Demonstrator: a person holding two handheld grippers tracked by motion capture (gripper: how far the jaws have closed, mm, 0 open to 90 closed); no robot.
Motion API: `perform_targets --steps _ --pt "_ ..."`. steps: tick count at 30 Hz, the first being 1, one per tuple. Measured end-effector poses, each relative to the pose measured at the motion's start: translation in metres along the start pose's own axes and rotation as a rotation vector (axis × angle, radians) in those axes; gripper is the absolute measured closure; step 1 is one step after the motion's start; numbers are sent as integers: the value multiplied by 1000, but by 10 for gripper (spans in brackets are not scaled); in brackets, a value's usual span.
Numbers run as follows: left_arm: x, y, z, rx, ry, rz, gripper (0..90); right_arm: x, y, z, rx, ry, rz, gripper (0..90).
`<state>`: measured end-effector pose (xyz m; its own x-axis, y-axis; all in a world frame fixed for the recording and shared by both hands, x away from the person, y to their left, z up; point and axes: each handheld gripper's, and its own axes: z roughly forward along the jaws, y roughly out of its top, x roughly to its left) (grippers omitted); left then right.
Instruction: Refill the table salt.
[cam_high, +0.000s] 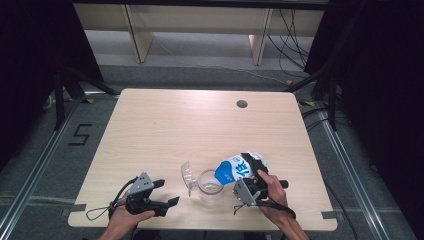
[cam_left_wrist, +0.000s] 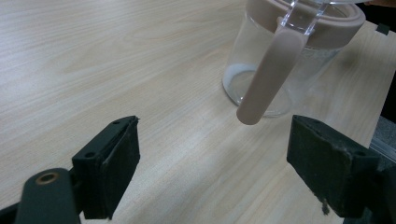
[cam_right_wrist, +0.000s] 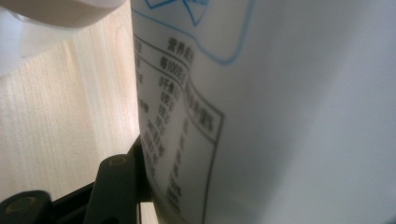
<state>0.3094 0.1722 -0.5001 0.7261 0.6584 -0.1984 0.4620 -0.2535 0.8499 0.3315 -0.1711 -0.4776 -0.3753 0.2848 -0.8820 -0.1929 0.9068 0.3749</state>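
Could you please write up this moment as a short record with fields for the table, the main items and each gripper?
surface: light wooden table
jug: clear jug with a beige rim and handle, upright, lid flipped open
carton: white and blue carton, tipped with its top over the jug's mouth
right gripper: closed on the carton
left gripper: jaws open, nothing between them, beside the jug, apart from it

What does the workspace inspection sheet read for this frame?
Surface: light wooden table, round hole near far edge.
Job's things: clear jug with open lid; blue-and-white carton tilted over it.
Clutter: nothing seen.
Grippers: right gripper shut on carton; left gripper open, jaws facing the jug's handle.
Cables: a cable loop trails from left gripper.
Surroundings: wooden bench legs, floor wires.
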Motion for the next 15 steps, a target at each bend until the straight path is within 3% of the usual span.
perform_targets --steps 2,4,6,8,9,12,14,15 --pt "0 0 0 3 -1 8 167 -1 0 0 -2 -1 -5 464" --pt "0 0 0 5 -2 7 167 -4 1 0 -13 -11 -52 464" --pt "-1 0 0 3 -1 -6 167 -2 0 -1 3 -15 -9 465" --pt "-1 0 0 3 2 -5 167 -2 -1 2 -16 -20 -42 465" --pt "-1 0 0 4 3 -5 167 -1 -1 1 3 -23 -36 464" --pt "-2 0 -1 4 12 -2 167 0 0 2 -1 -13 -45 466" --pt "-2 -1 0 -5 1 -3 167 0 0 2 -8 -32 -59 467" --pt "-2 0 0 -2 3 5 167 -3 2 2 -14 -33 -116 467"
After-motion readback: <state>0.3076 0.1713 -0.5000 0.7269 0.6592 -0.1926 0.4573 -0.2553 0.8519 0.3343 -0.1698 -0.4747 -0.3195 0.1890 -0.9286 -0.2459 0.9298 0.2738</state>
